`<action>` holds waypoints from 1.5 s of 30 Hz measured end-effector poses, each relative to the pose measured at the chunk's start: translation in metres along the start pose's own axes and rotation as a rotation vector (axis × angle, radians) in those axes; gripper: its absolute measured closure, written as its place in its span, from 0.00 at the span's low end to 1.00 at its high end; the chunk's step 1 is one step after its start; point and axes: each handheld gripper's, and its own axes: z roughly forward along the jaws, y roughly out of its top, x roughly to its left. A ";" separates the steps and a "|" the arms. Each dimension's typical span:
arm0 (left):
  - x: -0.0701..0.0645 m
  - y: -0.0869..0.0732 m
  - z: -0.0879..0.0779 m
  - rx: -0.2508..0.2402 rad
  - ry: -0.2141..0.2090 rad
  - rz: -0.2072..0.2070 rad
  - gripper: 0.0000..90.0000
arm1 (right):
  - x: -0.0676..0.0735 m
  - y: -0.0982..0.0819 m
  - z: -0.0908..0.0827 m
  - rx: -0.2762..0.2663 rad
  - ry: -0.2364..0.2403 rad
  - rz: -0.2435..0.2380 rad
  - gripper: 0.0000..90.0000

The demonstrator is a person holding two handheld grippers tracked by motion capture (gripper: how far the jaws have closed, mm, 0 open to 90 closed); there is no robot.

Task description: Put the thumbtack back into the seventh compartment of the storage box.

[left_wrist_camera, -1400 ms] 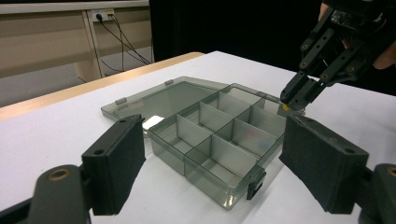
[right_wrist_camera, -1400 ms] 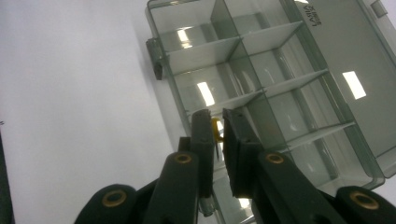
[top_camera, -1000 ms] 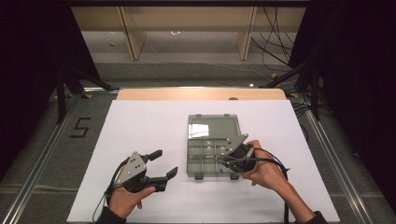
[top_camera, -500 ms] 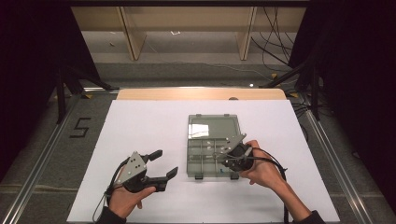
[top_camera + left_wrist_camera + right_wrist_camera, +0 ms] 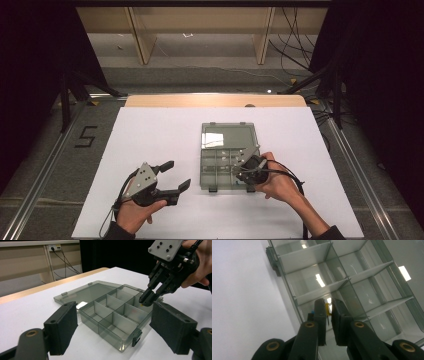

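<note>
Smoke-grey clear plastic makes up the compartment box (image 5: pixel 227 157), which lies open on the white worktop (image 5: pixel 150 135), its lid flat behind the tray and its dividers standing upright. The right gripper (image 5: pixel 246 169) hangs over the tray's right-hand cells, tips angled down; in the right gripper view its jaws are nearly together on a small yellow piece (image 5: pixel 327 308), seemingly a pin with a thin shaft, with a speck of blue beside it that I cannot identify. In the left gripper view the same tips (image 5: pixel 147 297) sit just above a cell near the tray's far wall.

The step in hand looks like setting this piece into a cell. To do it well, I would lower the tips straight down between 2 dividers before parting the jaws, keeping the grip firm until the piece is below the rim, since something so light could bounce out or cling to a pad.

The left gripper (image 5: pixel 176 176) rests to the left of the box with jaws wide apart and nothing between them; it could steady the tray's near corner if the box slides. The cells are narrow, so little sideways drift is allowed. Bare worktop lies all round, and the near edge is well behind both hands.
</note>
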 end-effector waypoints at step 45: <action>0.001 -0.001 0.000 0.008 0.002 0.005 0.23 | -0.012 -0.009 -0.017 -0.198 -0.043 0.171 0.41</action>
